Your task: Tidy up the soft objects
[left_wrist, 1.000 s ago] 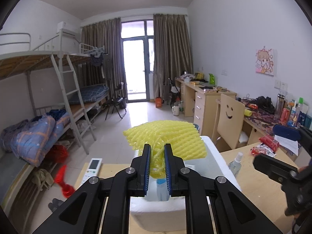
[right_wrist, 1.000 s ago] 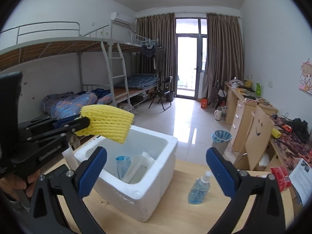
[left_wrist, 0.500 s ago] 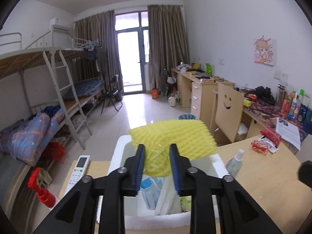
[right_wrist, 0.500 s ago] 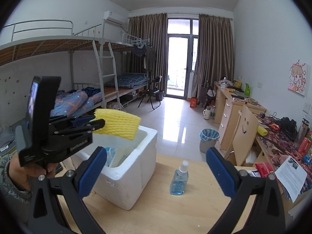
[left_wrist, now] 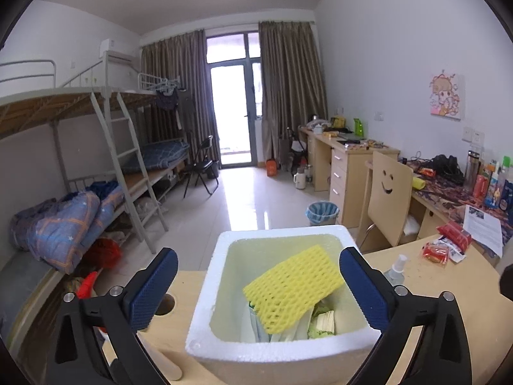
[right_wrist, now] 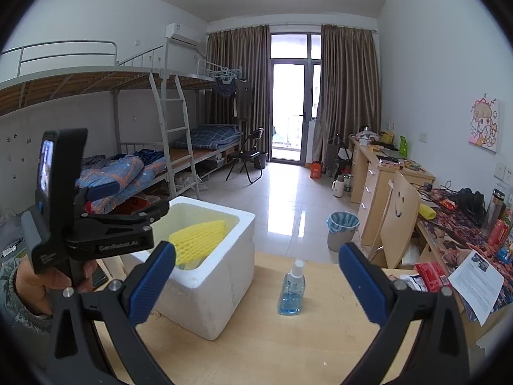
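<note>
A yellow foam net (left_wrist: 293,287) lies tilted inside the white foam box (left_wrist: 205,304), on top of other soft packing pieces. My left gripper (left_wrist: 259,288) is open and empty, its jaws spread wide above the box's near side. In the right wrist view the left gripper (right_wrist: 141,218) hovers over the box (right_wrist: 221,288) and the foam net (right_wrist: 198,235) shows inside it. My right gripper (right_wrist: 256,282) is open and empty, in front of the box and to its right.
A blue spray bottle (right_wrist: 291,288) stands on the wooden table (right_wrist: 288,346) right of the box. Red snack packets (left_wrist: 445,243) and a paper sheet (right_wrist: 477,279) lie at the table's right. A smiley-face chair (left_wrist: 386,199) and a bin (left_wrist: 322,213) stand beyond.
My left gripper opened and let go of the yellow foam net, which dropped into the foam box. My right gripper stayed open and drew back a little to the right.
</note>
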Demonstrator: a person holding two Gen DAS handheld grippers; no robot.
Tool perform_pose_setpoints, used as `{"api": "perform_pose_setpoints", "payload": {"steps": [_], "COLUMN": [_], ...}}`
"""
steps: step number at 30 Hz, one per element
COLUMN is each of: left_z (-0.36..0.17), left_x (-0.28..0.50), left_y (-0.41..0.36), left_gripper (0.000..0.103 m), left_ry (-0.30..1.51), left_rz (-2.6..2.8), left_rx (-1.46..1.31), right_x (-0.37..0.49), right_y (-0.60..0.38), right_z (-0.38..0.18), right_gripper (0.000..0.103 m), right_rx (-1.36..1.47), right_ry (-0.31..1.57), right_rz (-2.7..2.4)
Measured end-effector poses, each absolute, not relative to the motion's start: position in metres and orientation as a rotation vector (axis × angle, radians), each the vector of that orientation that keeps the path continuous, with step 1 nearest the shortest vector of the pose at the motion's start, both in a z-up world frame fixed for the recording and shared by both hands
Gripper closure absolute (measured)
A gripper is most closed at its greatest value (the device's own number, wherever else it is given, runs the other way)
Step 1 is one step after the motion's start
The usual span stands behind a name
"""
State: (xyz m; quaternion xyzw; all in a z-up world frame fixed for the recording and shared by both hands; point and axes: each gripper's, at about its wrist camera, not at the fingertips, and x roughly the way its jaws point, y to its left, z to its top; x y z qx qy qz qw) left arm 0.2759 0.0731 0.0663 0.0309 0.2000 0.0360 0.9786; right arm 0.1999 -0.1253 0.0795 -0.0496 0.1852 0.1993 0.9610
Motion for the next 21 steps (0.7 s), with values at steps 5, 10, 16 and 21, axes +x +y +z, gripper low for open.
{"api": "perform_pose_setpoints", "payload": {"steps": [5, 10, 16, 21], "left_z": [0.075, 0.085, 0.094, 0.109], "left_x": [0.260, 0.244, 0.219, 0.191], "left_y": [0.073, 0.071, 0.068, 0.066], "left_gripper": [0.001, 0.001, 0.001, 0.001], "left_ry": [0.386, 0.367, 0.338, 0.291], "left_rz": [0.069, 0.063, 0.057, 0.054], "left_rx": [0.063, 0.062, 0.075, 0.067], "right_x": [0.188, 0.170, 0.149, 0.128], "right_y": [-0.127, -0.128, -0.128, -0.132], "right_z": [0.083, 0.089, 0.097, 0.105], "right_gripper": [0.000, 0.000, 0.000, 0.000], "right_rx": [-0.090, -0.092, -0.094, -0.095], "right_ry": [0.363, 0.342, 0.321, 0.293], "right_rz": [0.404, 0.410, 0.411, 0.414]}}
